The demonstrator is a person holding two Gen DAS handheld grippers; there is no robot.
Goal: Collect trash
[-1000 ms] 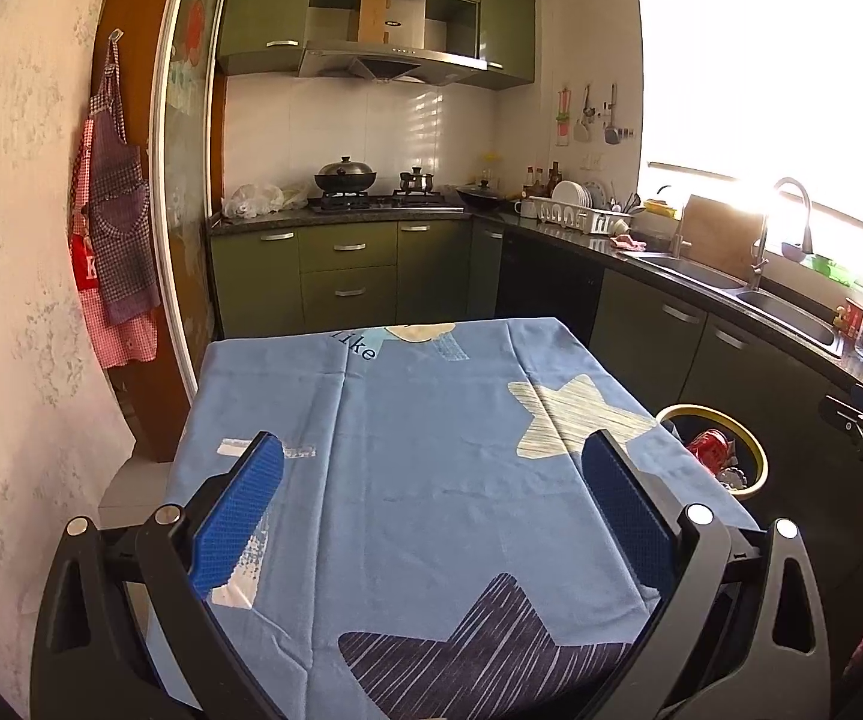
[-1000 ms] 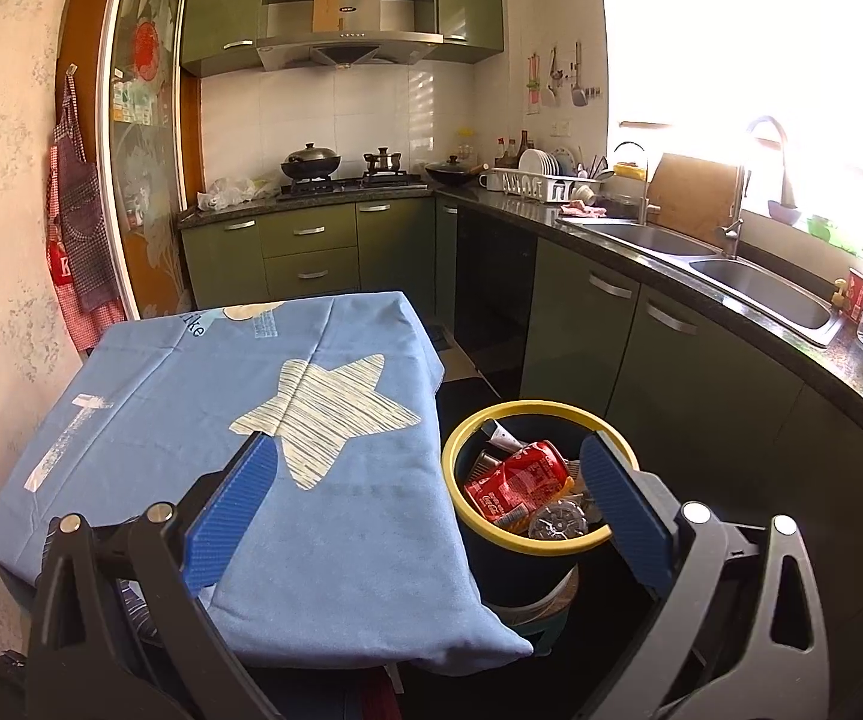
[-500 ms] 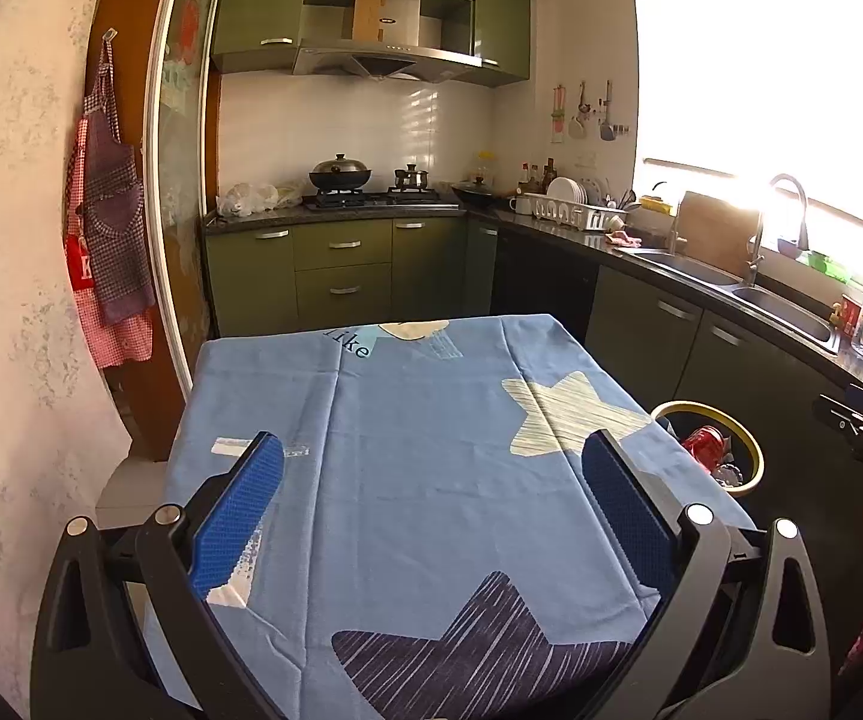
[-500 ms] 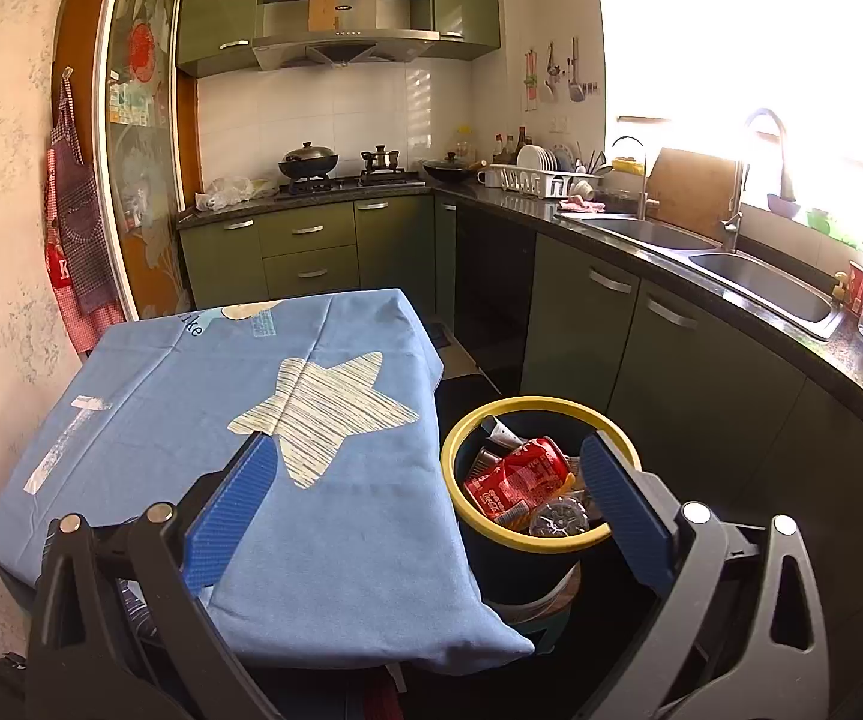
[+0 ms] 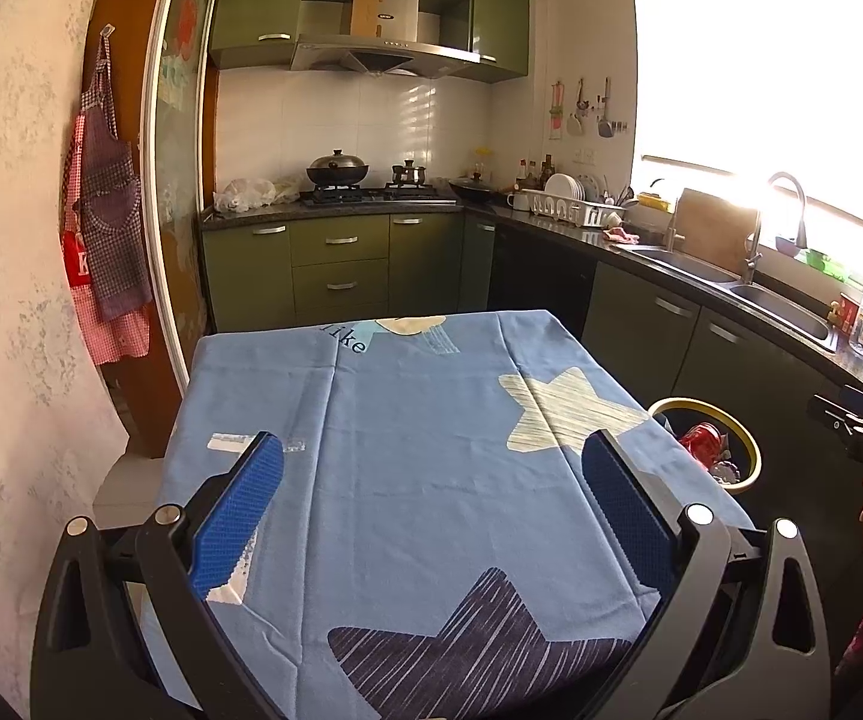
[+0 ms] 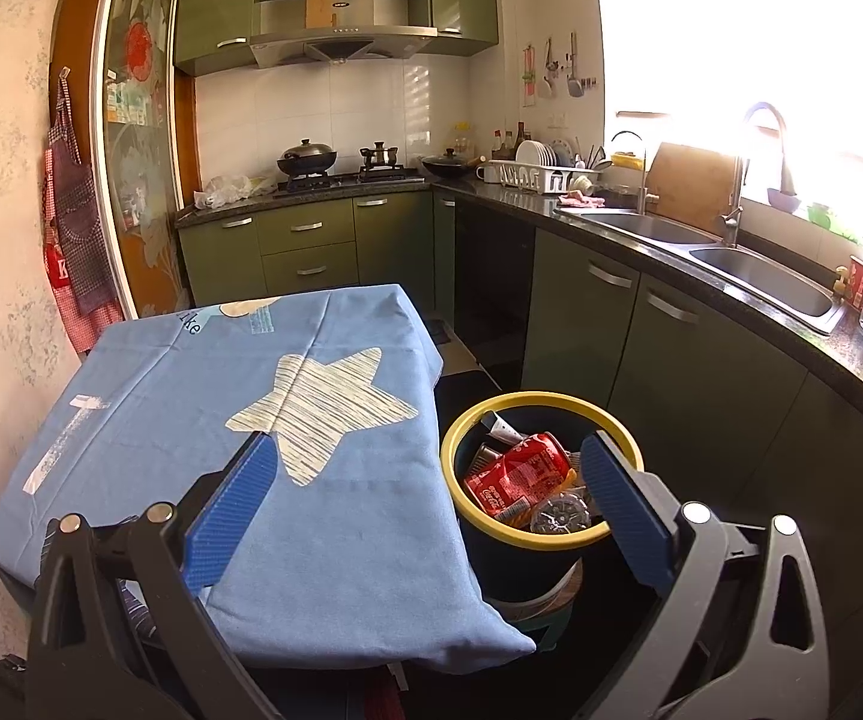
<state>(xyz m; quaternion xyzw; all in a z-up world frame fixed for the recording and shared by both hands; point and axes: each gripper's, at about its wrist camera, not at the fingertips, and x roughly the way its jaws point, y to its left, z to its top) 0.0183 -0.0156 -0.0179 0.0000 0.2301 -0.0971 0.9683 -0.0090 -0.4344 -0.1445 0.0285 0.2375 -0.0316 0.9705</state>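
Note:
A dark trash bin with a yellow rim (image 6: 542,401) stands on the floor right of the table; it also shows in the left wrist view (image 5: 752,456). Inside lie a red cola can (image 6: 518,471), a crushed clear bottle (image 6: 560,513) and other scraps. My right gripper (image 6: 428,450) is open and empty, held above the table's right edge and the bin. My left gripper (image 5: 431,450) is open and empty over the table with the blue star-print cloth (image 5: 407,444). No trash shows on the cloth.
Green kitchen cabinets (image 6: 605,306) and a dark counter with a double sink (image 6: 755,270) run along the right. A stove with pots (image 5: 365,180) is at the back. Aprons (image 5: 107,210) hang on the left wall. A narrow floor gap lies between table and cabinets.
Both views have shifted slightly; the grippers drifted a little back and up. Both stay open and empty.

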